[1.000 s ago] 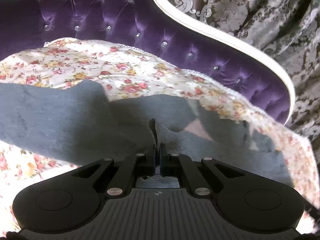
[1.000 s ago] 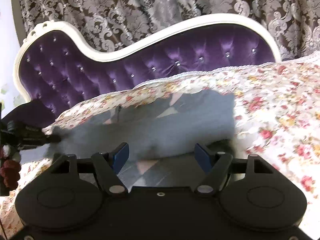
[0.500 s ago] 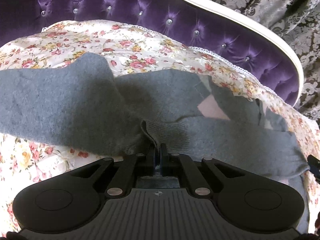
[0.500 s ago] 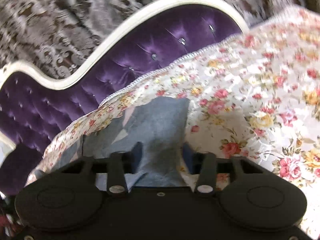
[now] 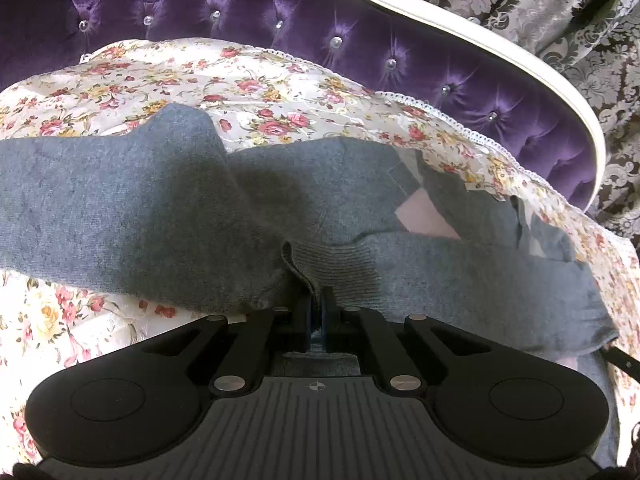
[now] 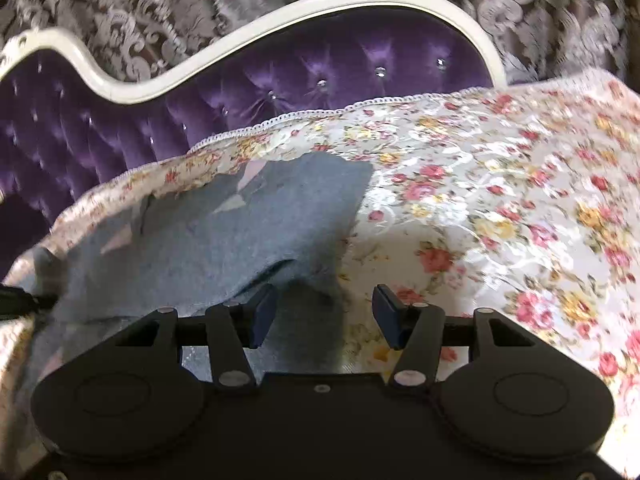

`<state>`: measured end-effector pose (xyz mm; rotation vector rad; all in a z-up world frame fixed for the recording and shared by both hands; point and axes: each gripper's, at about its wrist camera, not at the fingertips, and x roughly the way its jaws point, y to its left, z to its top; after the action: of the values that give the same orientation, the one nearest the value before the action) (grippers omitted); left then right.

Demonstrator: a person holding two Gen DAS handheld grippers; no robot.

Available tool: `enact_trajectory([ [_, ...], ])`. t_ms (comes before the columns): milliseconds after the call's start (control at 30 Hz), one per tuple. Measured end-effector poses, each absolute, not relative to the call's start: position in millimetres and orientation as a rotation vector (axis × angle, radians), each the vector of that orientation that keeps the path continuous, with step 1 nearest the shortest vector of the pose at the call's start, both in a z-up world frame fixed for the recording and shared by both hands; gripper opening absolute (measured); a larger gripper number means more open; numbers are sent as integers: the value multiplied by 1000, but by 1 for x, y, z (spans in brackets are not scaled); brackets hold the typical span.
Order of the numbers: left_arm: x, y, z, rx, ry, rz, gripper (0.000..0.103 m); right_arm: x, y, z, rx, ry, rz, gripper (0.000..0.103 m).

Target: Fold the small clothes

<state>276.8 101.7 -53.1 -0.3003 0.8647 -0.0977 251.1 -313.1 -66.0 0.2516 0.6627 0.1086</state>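
A small grey knit sweater [image 5: 120, 216] with pink patches lies spread on the floral cover [image 5: 260, 84]. One sleeve is folded across its body. My left gripper [image 5: 317, 300] is shut on that sleeve's ribbed cuff [image 5: 340, 268], low over the garment's near edge. In the right wrist view the same sweater [image 6: 240, 232] fills the left half. My right gripper [image 6: 324, 304] hovers over its right near corner with its jaws opening. The grey cloth lies under the left finger [image 6: 262, 312], and neither pad presses on it.
A purple tufted backrest [image 5: 360, 28] with a white frame curves behind the cover, and patterned curtains [image 5: 560, 20] hang beyond it. Bare floral cover [image 6: 500, 200] stretches to the right of the sweater. The left gripper's dark tip [image 6: 20, 300] shows at the left edge.
The sleeve held by the left gripper has come down onto the sweater's body. The right gripper has swung right to the garment's corner, its jaws narrowing and then widening again.
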Motion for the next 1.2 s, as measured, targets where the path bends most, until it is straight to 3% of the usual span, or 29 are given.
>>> enact_trajectory([
  [300,274,99,-53,-259,852,-112,6,268,-331,-85,189,648,-94,62],
  [367,274,97,-52,-247,848,-125,16,261,-337,-83,186,645,-89,63],
  [433,273,95,-51,-266,844,-173,44,254,-336,-79,154,642,-87,66],
  [533,268,92,-50,-285,840,-212,63,246,-338,-70,155,633,-81,67],
  [633,261,85,-51,-247,828,-207,66,241,-337,-55,179,574,-89,78],
  [767,254,76,-57,-184,794,-189,69,260,-333,-44,197,545,-49,85],
  [900,250,62,-62,-75,779,-188,79,301,-325,-49,179,583,-7,86],
  [967,247,55,-64,-25,769,-185,81,320,-324,-57,193,608,27,85],
  [1000,246,53,-66,-12,763,-185,83,325,-326,-61,214,616,42,79],
  [1033,245,52,-66,-10,758,-188,85,334,-328,-65,236,630,51,65],
  [1100,243,53,-68,-13,749,-193,86,345,-334,-71,285,643,73,57],
  [1200,242,54,-68,-15,742,-200,86,350,-344,-78,373,625,86,57],
])
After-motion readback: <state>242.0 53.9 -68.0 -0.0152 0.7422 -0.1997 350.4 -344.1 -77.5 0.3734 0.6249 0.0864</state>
